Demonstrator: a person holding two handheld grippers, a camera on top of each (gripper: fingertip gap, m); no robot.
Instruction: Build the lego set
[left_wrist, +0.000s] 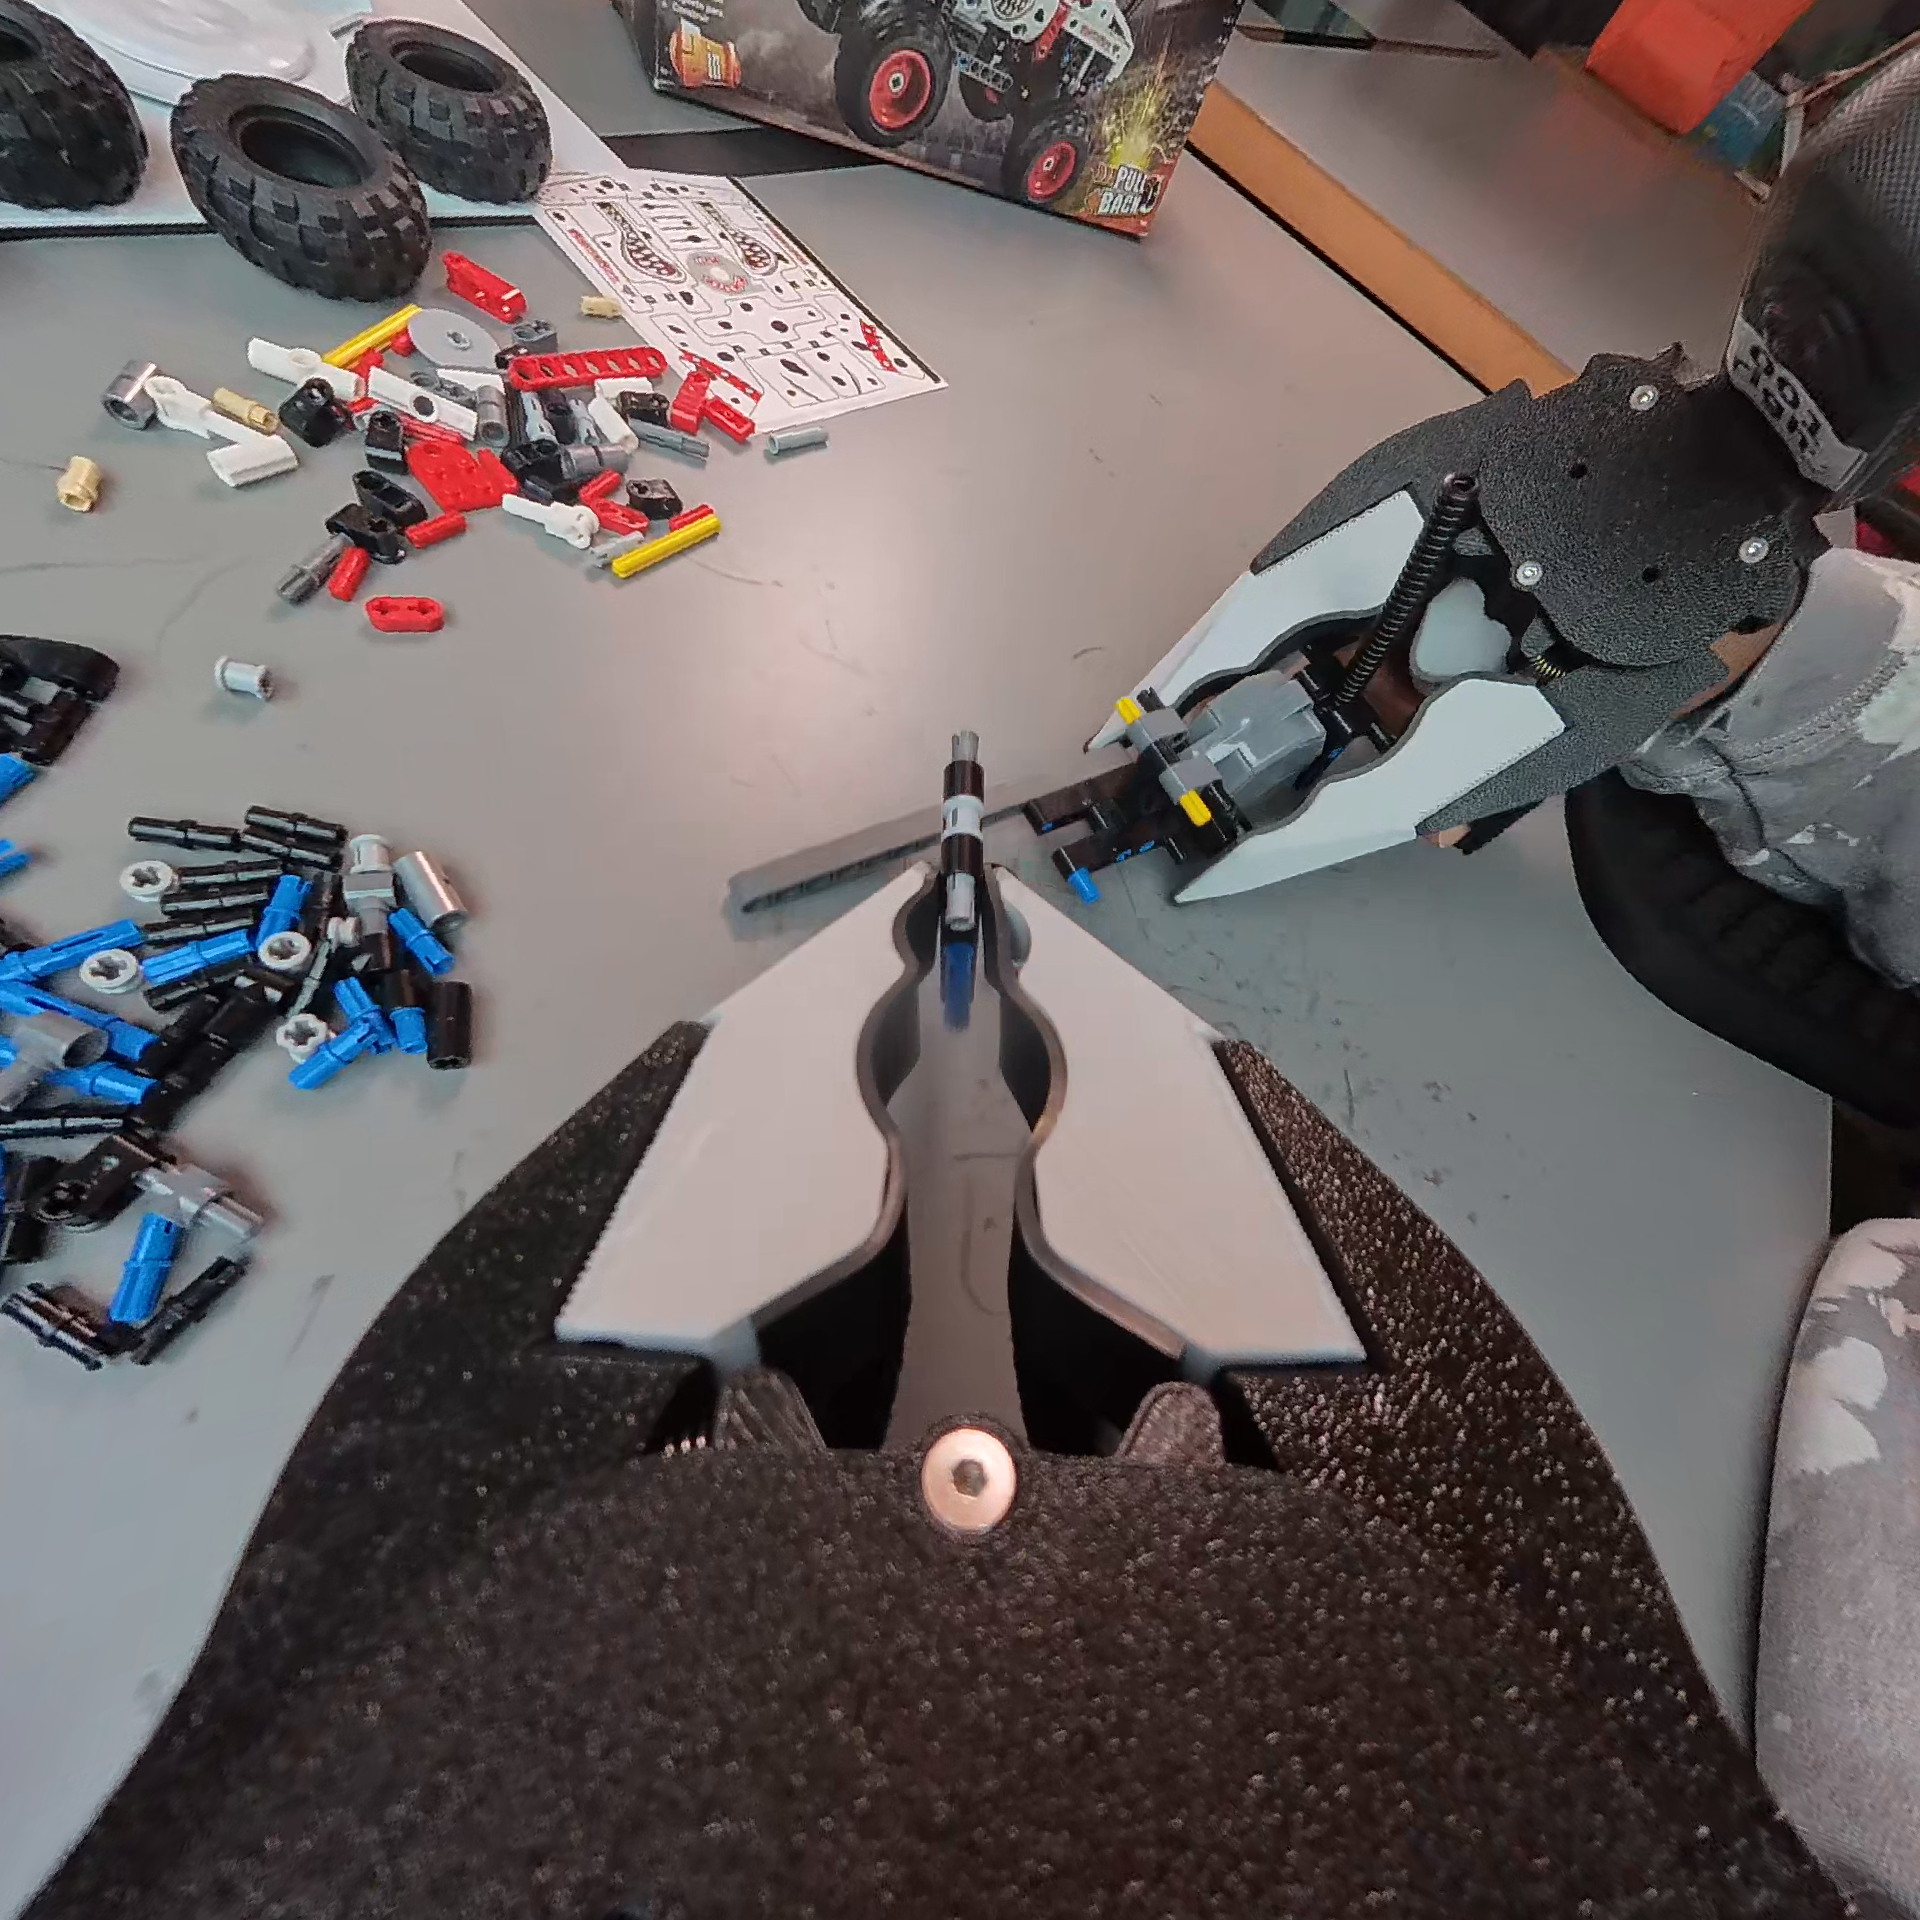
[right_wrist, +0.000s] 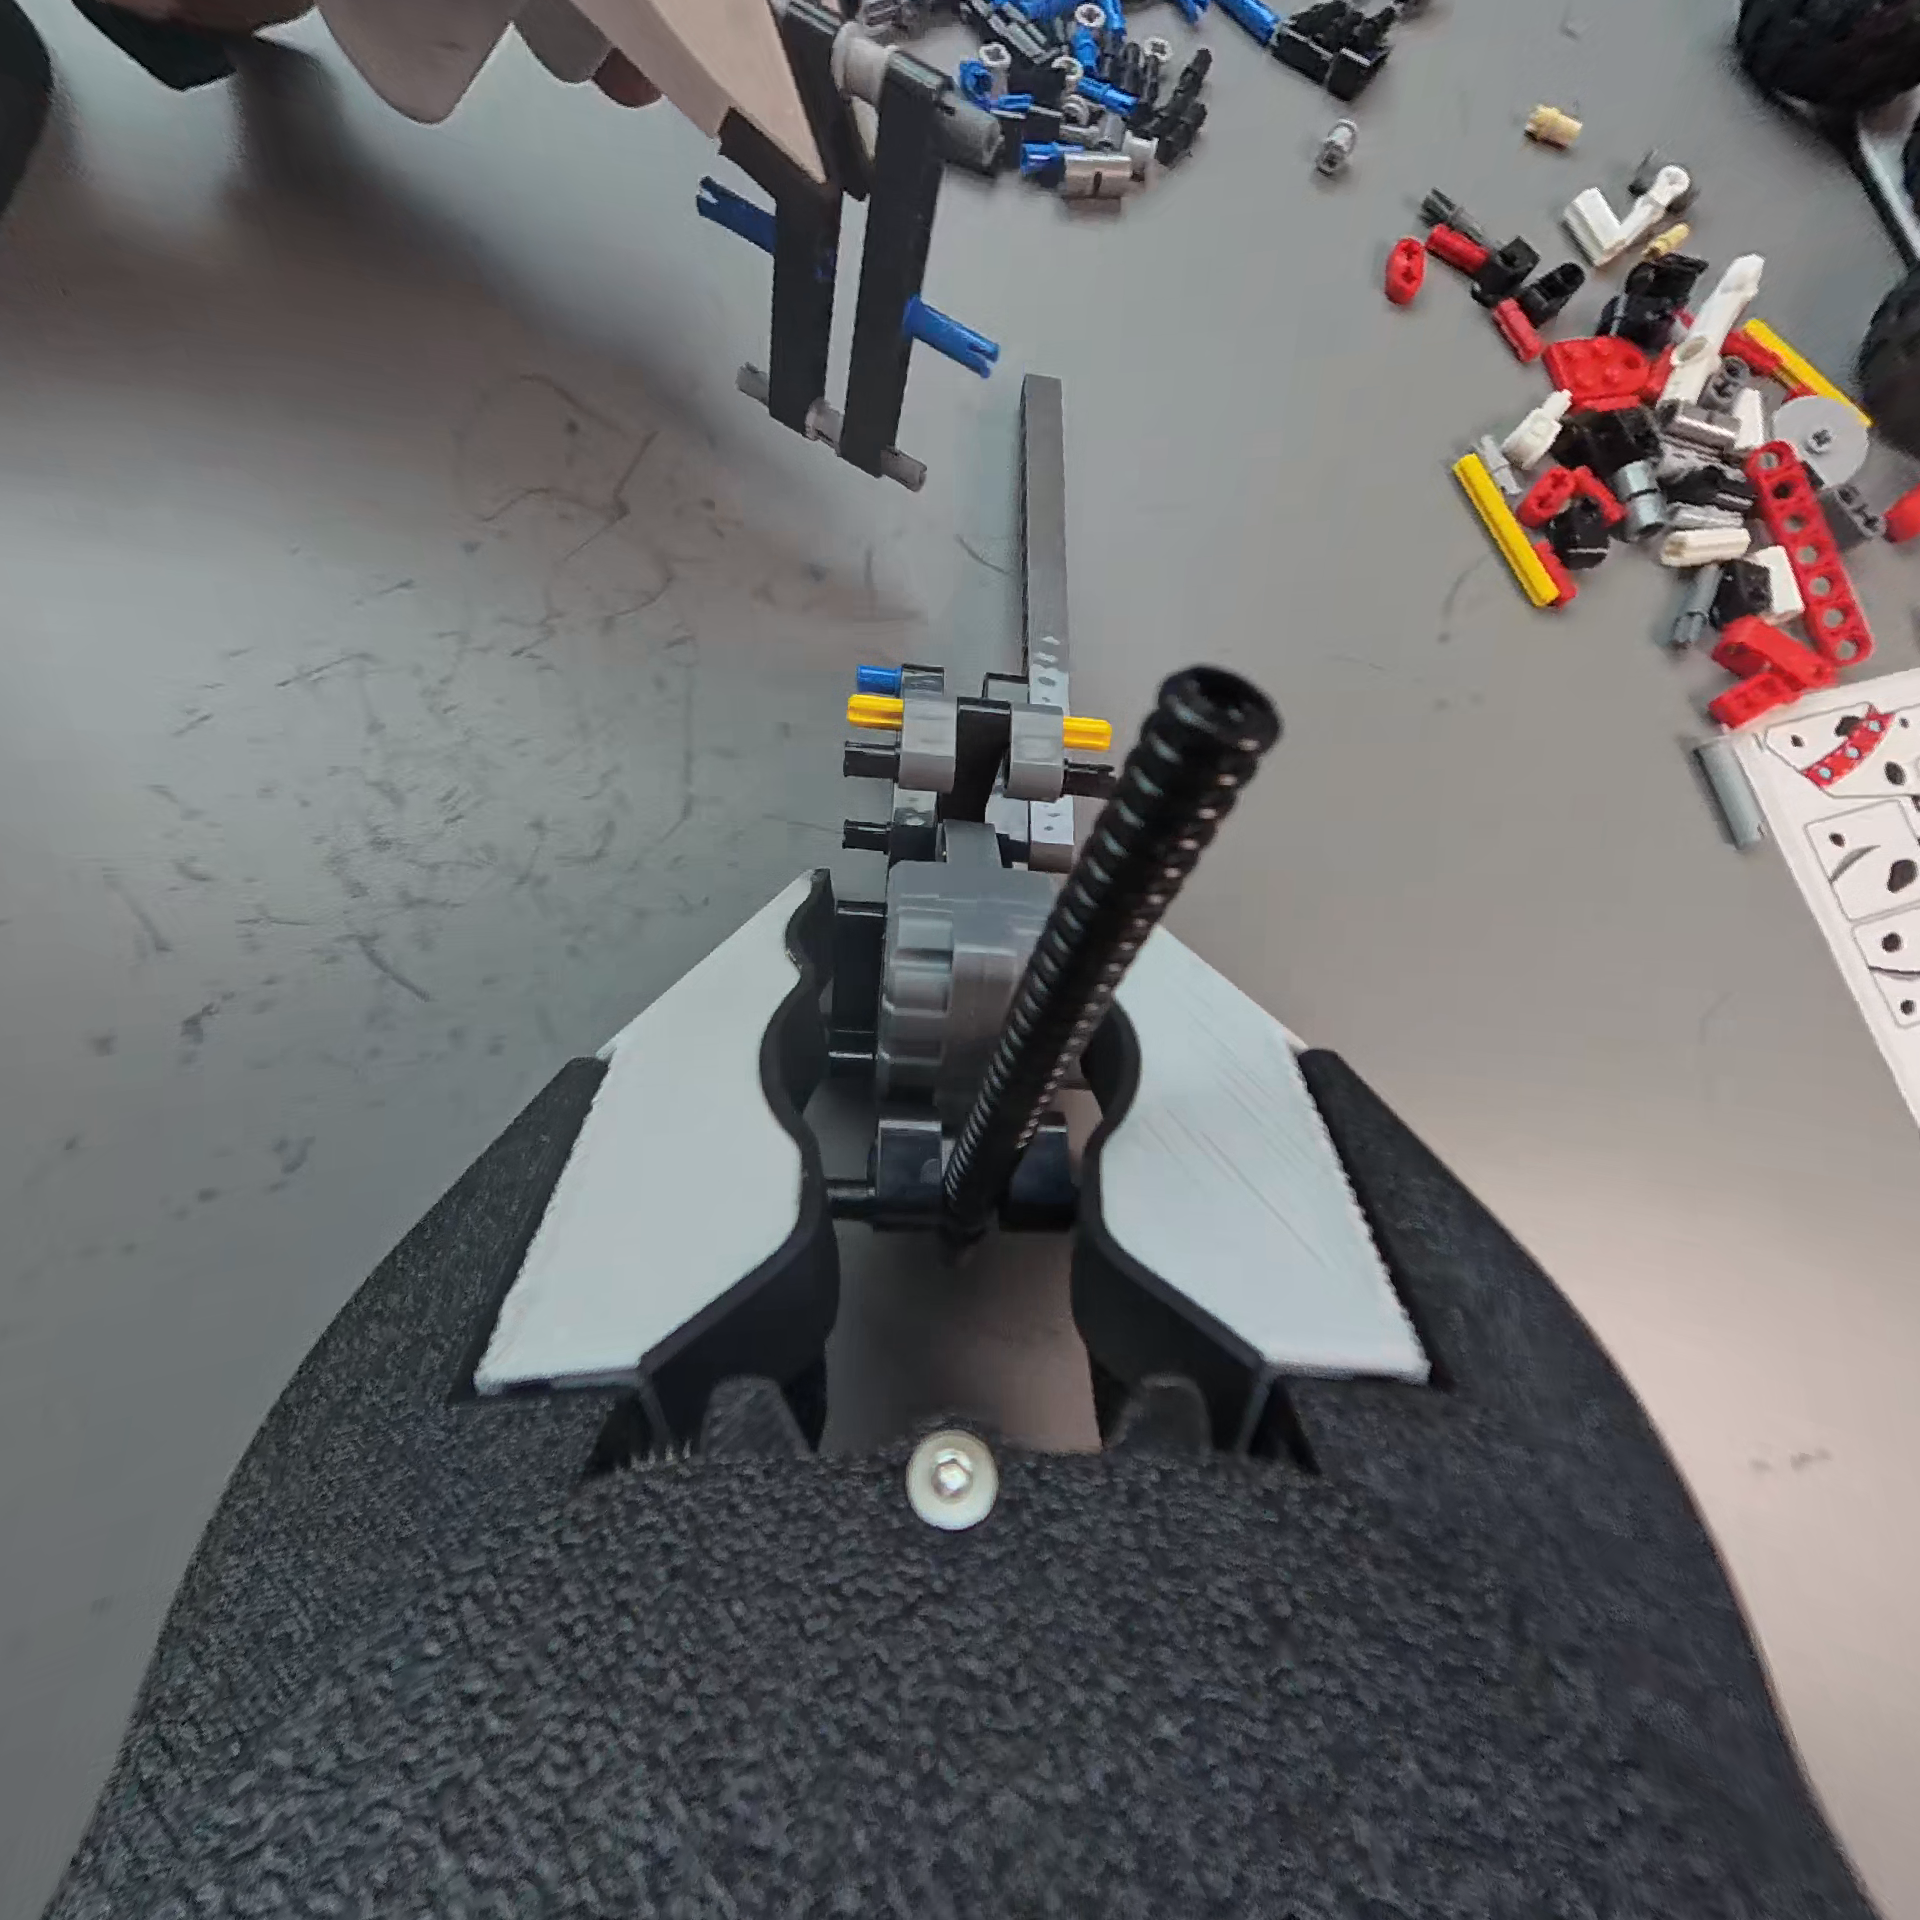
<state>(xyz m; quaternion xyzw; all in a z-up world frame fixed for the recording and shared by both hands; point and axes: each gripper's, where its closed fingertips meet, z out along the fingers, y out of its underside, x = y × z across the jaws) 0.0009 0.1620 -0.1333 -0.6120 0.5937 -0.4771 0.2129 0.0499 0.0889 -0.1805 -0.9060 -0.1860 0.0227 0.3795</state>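
My left gripper is shut on a small frame of two parallel black beams with grey and blue pins, held above the table. In the right wrist view this gripper and its frame hang at the top. My right gripper is shut on a grey motor block in a black frame with a yellow axle, low over the table. It also shows in the left wrist view with the motor block. A long dark beam lies on the table between the two assemblies.
A pile of blue and black pins lies left. Red, white and black parts lie behind it, with black tyres, a sticker sheet and the set's box. A black coiled rod stands between the right fingers. The tips of one gripper are about 11 centimetres away from the tips of the other.
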